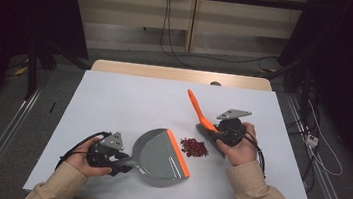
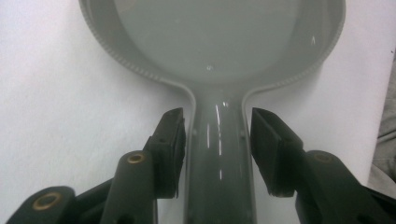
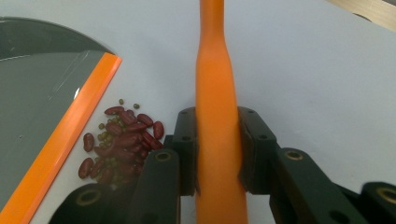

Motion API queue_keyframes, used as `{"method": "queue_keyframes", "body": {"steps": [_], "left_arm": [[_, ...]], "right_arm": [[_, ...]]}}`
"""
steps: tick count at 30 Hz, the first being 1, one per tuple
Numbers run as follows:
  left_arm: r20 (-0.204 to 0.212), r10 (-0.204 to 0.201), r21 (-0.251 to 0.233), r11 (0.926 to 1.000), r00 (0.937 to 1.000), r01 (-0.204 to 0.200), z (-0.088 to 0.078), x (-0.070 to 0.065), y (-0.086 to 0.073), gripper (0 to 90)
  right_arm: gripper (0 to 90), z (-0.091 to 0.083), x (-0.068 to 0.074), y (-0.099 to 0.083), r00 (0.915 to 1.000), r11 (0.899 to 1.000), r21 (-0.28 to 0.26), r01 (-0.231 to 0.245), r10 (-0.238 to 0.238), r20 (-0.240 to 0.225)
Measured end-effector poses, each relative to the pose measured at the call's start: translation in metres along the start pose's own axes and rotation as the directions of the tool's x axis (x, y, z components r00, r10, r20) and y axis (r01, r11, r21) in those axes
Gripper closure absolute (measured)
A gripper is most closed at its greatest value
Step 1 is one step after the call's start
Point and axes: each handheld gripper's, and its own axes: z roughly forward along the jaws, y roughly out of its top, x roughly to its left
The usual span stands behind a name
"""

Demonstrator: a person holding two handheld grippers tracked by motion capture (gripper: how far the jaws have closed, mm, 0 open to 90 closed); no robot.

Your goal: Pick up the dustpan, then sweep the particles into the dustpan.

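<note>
A grey dustpan (image 1: 158, 153) with an orange lip (image 1: 178, 152) lies flat on the white table (image 1: 130, 94). Its handle (image 2: 218, 158) runs between the jaws of my left gripper (image 2: 218, 140) (image 1: 124, 163). A thin gap shows on each side, so the pads stand just off it. A small pile of red beans mixed with tiny green ones (image 1: 194, 148) (image 3: 121, 140) lies right at the lip (image 3: 70, 135). My right gripper (image 1: 214, 129) (image 3: 217, 135) is shut on the orange handle of a brush (image 3: 212, 60) (image 1: 196, 107). The brush's dark head rests on the table just right of the beans.
The table's far half and left side are bare white. A wooden strip (image 1: 182, 75) borders the far edge. Cables (image 1: 311, 140) trail on the floor at the right, and dark stands flank the table.
</note>
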Motion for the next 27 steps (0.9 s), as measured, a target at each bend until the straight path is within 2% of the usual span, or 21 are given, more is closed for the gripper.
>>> {"method": "queue_keyframes", "body": {"steps": [7, 8, 10, 14, 17, 18, 19, 20, 21, 22, 23, 24, 27], "left_arm": [[-0.015, -0.043, -0.022, 0.9989, 0.999, 0.043, -0.0037, 0.0004, -0.0041, 60.7], [-0.015, -0.031, -0.011, 0.9995, 0.9994, 0.031, -0.0041, 0.0008, -0.0038, 60.9], [-0.018, -0.045, -0.022, 0.9988, 0.9988, 0.044, -0.0041, 0.0002, -0.0033, 61.1], [-0.02, -0.046, -0.019, 0.9988, 0.9988, 0.045, -0.004, -0.001, -0.0025, 61.3], [-0.021, -0.041, -0.017, 0.999, 0.9989, 0.04, -0.0039, -0.0032, -0.0013, 61.7], [-0.021, -0.028, -0.007, 0.9996, 0.9994, 0.028, -0.0043, -0.0027, -0.0009, 61.8], [-0.025, -0.028, -0.008, 0.9996, 0.9993, 0.028, -0.0041, -0.003, -0.0006, 61.9], [-0.047, -0.025, 0.002, 0.9997, 0.9986, 0.025, -0.0045, -0.0036, 0.0, 61.9], [-0.045, -0.025, 0.003, 0.9997, 0.9987, 0.025, -0.0043, -0.0036, 0.0003, 61.9], [-0.016, -0.032, -0.006, 0.9995, 0.9994, 0.032, -0.0035, -0.0026, 0.0002, 62.0], [-0.014, -0.041, -0.015, 0.9991, 0.9991, 0.041, -0.0024, -0.0031, 0.0002, 62.0], [-0.013, -0.026, -0.002, 0.9997, 0.9996, 0.026, -0.0028, -0.0021, 0.0005, 62.0], [-0.01, -0.027, 0.007, 0.9996, 0.9996, 0.027, -0.0033, -0.0017, 0.0012, 62.0]], "right_arm": [[71.7, 0.0001, -0.0005, 0.0001, 1.0, 1.0, 0.0, -0.007, 0.007, -0.001], [71.7, 0.0001, -0.0006, 0.0002, 1.0, 1.0, 0.0, -0.008, 0.008, -0.001], [71.7, 0.0002, -0.0009, 0.0002, 0.9999, 1.0, -0.001, -0.01, 0.01, 0.0], [71.7, 0.0, -0.0008, 0.0002, 0.9999, 1.0, 0.001, -0.011, 0.011, 0.002], [71.7, -0.0002, 0.0004, 0.0006, 1.0, 1.0, 0.005, -0.009, 0.009, 0.003], [71.7, -0.0002, 0.0006, 0.0007, 1.0, 1.0, 0.006, -0.007, 0.007, 0.002], [71.7, -0.0005, 0.001, 0.0007, 1.0, 1.0, 0.009, -0.009, 0.009, 0.003], [71.7, -0.0006, 0.0014, 0.0008, 1.0, 1.0, 0.01, -0.007, 0.007, 0.004], [71.7, -0.0008, 0.0017, 0.0008, 1.0, 1.0, 0.012, -0.005, 0.005, 0.002], [71.7, -0.001, 0.0021, 0.0008, 1.0, 1.0, 0.014, -0.004, 0.004, 0.002], [71.7, -0.001, 0.0027, 0.0009, 1.0, 1.0, 0.014, -0.004, 0.004, 0.004], [71.7, -0.0009, 0.0034, 0.0011, 1.0, 1.0, 0.016, -0.003, 0.003, 0.004], [71.7, -0.001, 0.0055, 0.0016, 1.0, 1.0, 0.022, 0.001, -0.001, 0.006]]}}
